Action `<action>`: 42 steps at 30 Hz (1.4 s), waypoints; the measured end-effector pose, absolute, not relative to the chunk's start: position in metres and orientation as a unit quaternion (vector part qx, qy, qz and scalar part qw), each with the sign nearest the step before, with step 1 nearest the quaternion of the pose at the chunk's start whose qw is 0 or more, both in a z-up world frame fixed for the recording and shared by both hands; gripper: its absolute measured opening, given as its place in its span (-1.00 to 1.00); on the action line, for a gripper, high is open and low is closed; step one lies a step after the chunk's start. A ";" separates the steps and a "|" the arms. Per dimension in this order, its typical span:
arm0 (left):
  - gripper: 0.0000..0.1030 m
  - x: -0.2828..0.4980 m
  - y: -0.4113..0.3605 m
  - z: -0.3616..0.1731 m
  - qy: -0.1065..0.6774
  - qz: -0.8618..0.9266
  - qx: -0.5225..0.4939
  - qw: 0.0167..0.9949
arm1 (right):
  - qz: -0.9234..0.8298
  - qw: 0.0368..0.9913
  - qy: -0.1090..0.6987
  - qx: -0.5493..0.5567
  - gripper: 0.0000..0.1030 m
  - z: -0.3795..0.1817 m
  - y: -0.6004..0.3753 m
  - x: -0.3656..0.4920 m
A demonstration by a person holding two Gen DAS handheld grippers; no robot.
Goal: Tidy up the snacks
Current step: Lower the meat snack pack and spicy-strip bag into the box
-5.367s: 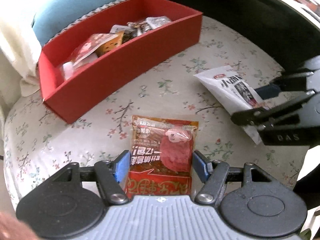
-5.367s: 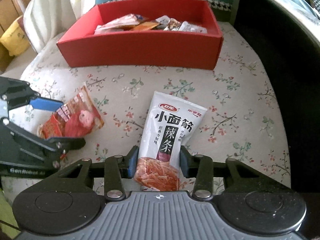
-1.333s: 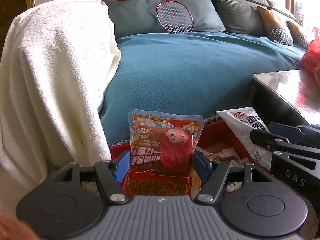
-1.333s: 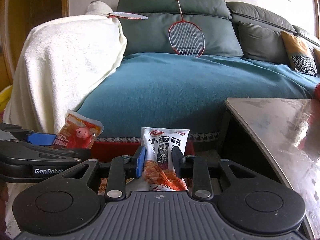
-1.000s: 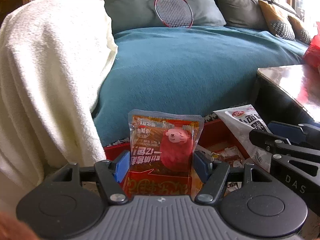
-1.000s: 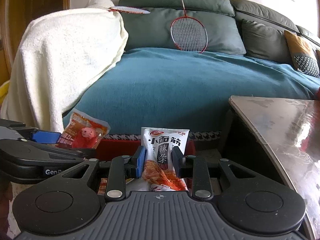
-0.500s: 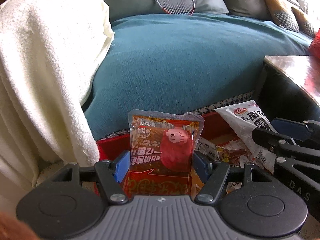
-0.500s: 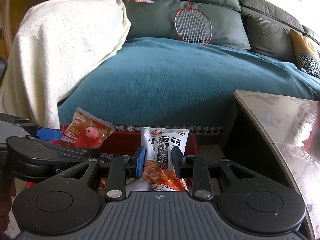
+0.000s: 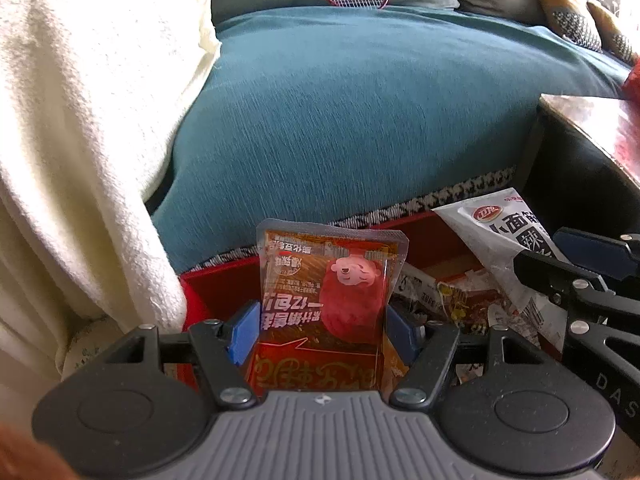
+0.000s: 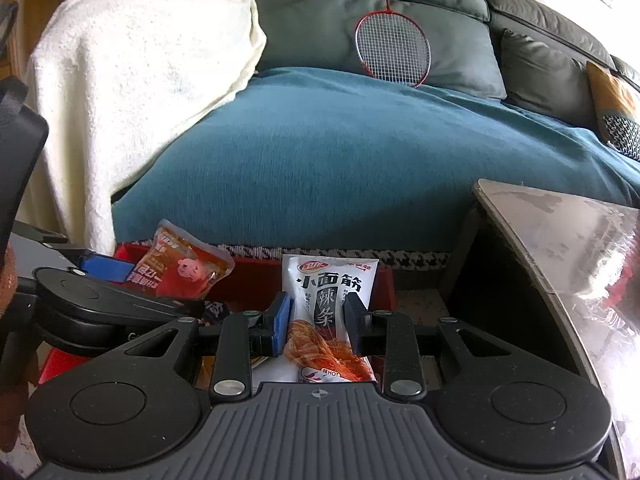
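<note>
The left gripper (image 9: 320, 328) is clamped on an orange snack packet (image 9: 328, 304), which stands upright between its blue pads. Just beyond and below it lies the red box (image 9: 224, 284), with other snacks (image 9: 452, 300) inside. To its right, the right gripper (image 10: 316, 320) is clamped on a white snack bag (image 10: 328, 300), held over the same box. Beyond both is a sofa under a teal cover (image 10: 340, 152), with a cream blanket (image 9: 80, 120) to the left.
</note>
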State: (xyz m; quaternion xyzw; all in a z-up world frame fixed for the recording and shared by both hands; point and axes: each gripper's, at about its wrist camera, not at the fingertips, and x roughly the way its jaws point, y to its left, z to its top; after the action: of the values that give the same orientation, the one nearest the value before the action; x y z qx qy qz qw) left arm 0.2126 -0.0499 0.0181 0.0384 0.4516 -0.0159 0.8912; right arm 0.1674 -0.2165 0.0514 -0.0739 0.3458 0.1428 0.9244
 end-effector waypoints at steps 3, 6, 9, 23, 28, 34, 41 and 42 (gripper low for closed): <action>0.18 0.215 -0.050 0.017 0.458 -0.019 0.036 0.888 | 0.145 0.924 0.346 -0.077 -0.29 0.052 -0.216 0.168; 0.18 0.217 -0.050 0.015 0.462 -0.018 0.037 0.886 | 0.146 0.923 0.347 -0.079 -0.29 0.051 -0.216 0.170; 0.18 0.219 -0.049 0.013 0.467 -0.020 0.036 0.883 | 0.147 0.922 0.349 -0.080 -0.29 0.049 -0.216 0.171; 0.18 0.229 -0.047 0.002 0.496 -0.026 0.025 0.868 | 0.149 0.915 0.365 -0.088 -0.29 0.040 -0.210 0.175; 0.18 0.223 -0.049 0.003 0.498 -0.033 0.028 0.866 | 0.154 0.909 0.374 -0.096 -0.29 0.035 -0.206 0.172; 0.18 0.222 -0.051 0.000 0.504 -0.033 0.032 0.862 | 0.155 0.907 0.379 -0.099 -0.29 0.032 -0.206 0.171; 0.18 0.220 -0.053 -0.004 0.511 -0.034 0.041 0.858 | 0.150 0.904 0.387 -0.103 -0.29 0.027 -0.208 0.174; 0.18 0.221 -0.053 -0.005 0.512 -0.034 0.042 0.858 | 0.150 0.903 0.388 -0.103 -0.29 0.026 -0.207 0.174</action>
State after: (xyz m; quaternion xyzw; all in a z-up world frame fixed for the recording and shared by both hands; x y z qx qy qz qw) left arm 0.2215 -0.0532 -0.0052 0.0420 0.5116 -0.0340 0.8575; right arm 0.1744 -0.2075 0.0259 -0.1031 0.3883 0.1502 0.9033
